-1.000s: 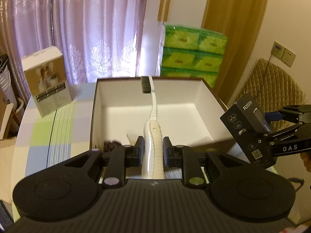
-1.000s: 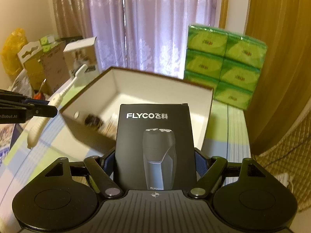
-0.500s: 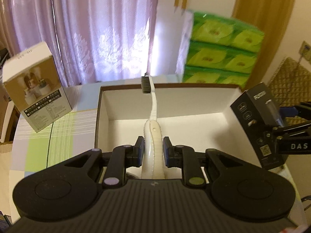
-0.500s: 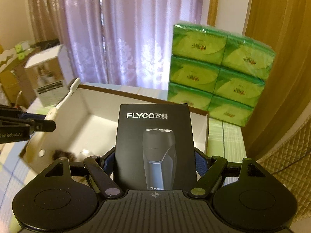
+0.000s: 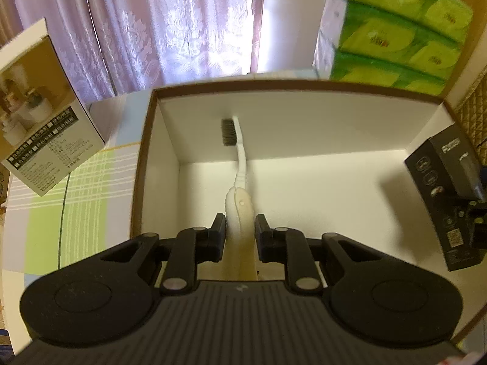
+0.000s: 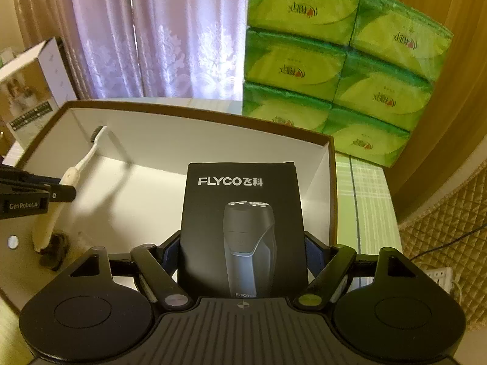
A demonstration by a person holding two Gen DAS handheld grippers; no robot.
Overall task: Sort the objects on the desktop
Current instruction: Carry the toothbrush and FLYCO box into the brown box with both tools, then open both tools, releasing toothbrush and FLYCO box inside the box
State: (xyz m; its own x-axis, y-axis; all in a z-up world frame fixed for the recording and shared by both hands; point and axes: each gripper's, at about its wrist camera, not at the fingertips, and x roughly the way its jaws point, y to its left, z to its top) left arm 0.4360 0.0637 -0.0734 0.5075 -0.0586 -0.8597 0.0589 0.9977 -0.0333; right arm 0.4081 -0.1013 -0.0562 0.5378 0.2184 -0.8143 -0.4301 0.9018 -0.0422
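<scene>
A white toothbrush (image 5: 242,158) with dark bristles points forward from my left gripper (image 5: 240,231), which is shut on its thick handle. Its head hangs inside the open white box (image 5: 304,127) with a brown rim, close to the far wall. My right gripper (image 6: 243,252) is shut on a black FLYCO shaver box (image 6: 243,222), held upright over the right half of the white box (image 6: 213,140). In the right wrist view the left gripper (image 6: 65,193) and toothbrush (image 6: 85,158) are at the left. The shaver box (image 5: 447,200) shows at the right edge of the left wrist view.
A small dark item (image 6: 57,243) lies in the box's near left corner. Stacked green tissue packs (image 6: 334,60) stand behind the box. A white and brown carton (image 5: 45,106) stands left of it on the checked tablecloth (image 5: 85,197). A power strip (image 6: 438,276) lies low at the right.
Both grippers have moved forward and lower over the white box. The toothbrush head has dropped from above the far rim to inside the box. Both grips are unchanged.
</scene>
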